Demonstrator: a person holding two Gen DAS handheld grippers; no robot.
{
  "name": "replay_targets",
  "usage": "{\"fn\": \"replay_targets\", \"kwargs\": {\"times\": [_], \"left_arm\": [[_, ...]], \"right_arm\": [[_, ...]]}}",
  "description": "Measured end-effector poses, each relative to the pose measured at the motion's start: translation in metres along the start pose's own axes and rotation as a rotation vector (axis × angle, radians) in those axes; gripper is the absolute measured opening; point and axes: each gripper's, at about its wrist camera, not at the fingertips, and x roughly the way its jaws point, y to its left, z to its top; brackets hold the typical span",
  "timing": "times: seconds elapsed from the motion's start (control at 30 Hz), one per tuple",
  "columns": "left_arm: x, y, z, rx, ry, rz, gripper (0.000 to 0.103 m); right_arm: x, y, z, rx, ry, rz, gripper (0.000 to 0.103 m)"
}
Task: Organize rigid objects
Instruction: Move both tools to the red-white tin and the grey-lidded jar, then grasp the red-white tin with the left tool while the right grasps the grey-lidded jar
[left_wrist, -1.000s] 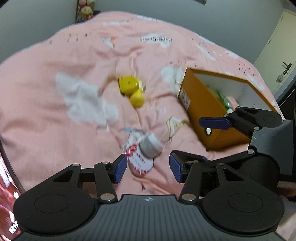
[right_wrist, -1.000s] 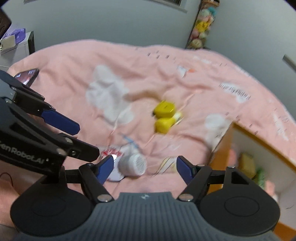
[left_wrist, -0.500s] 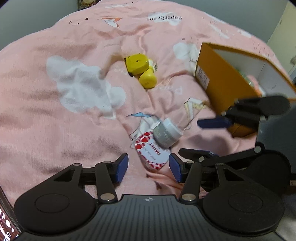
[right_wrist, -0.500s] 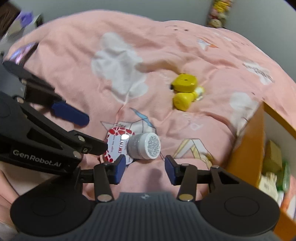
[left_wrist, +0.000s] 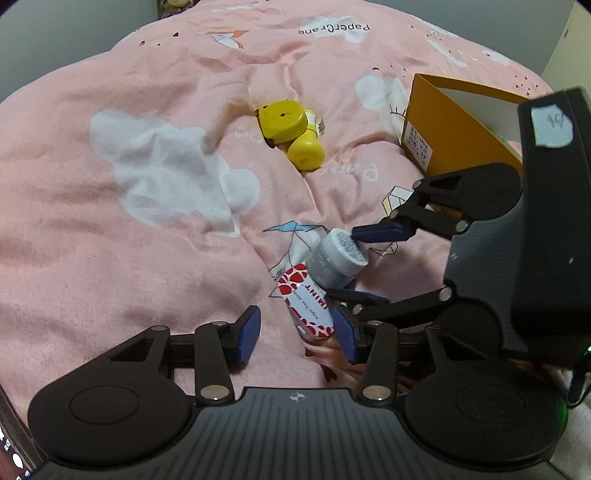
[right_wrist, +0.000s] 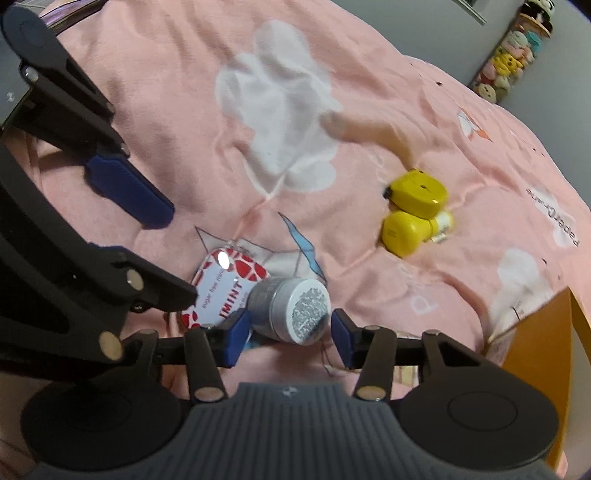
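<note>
Both grippers: matte black linkage arms, silver pivot screws, blue finger pads. Left gripper (left_wrist: 295, 330) has a ribbed grey base with a small cross mark and round embossed discs. Right gripper (right_wrist: 288, 334) matches; its black housing carries a white sticker and a green light.

Right gripper (right_wrist: 290, 338) jaws straddle a grey jar (right_wrist: 290, 313) (mint tin (right_wrist: 225, 282) touching it) on the bed (right_wrist: 184, 122).

Pink bed (left_wrist: 92, 240) with tin (left_wrist: 306, 312), jar (left_wrist: 334, 260)
</note>
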Motion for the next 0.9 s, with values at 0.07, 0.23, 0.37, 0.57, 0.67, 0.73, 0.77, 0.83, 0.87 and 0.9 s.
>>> {"fn": "replay_targets", "kwargs": {"times": [0.07,0.23,0.37,0.57,0.67,0.73,0.77,0.83,0.87,0.9], "left_arm": [[0.002,0.001,0.001,-0.010,0.001,-0.006,0.054],[0.007,-0.002,0.004,-0.013,0.011,-0.007,0.055],[0.010,0.004,0.005,-0.063,0.014,-0.028,0.055],[0.021,0.008,0.011,-0.109,0.046,-0.062,0.055],[0.023,0.010,0.012,-0.128,0.047,-0.071,0.055],[0.025,0.012,0.013,-0.144,0.054,-0.068,0.055],[0.025,0.013,0.013,-0.153,0.055,-0.070,0.051],[0.027,0.016,0.014,-0.168,0.059,-0.068,0.047],[0.028,0.017,0.015,-0.173,0.061,-0.069,0.046],[0.029,0.018,0.015,-0.176,0.062,-0.071,0.046]], "right_arm": [[0.002,0.001,0.000,0.011,-0.006,0.002,0.047],[0.011,-0.007,-0.004,0.090,0.041,-0.020,0.011],[0.004,-0.016,-0.010,0.174,0.012,0.007,0.006],[-0.004,-0.008,-0.006,0.001,-0.028,-0.023,0.046],[-0.003,-0.003,-0.001,-0.127,-0.033,-0.040,0.048],[-0.001,-0.004,0.002,-0.171,-0.037,-0.052,0.048],[0.000,-0.005,0.004,-0.180,-0.043,-0.047,0.048],[0.004,-0.009,0.009,-0.185,-0.050,-0.029,0.048],[0.007,-0.011,0.011,-0.189,-0.050,-0.019,0.048],[0.010,-0.013,0.012,-0.191,-0.048,0.000,0.048]]}}
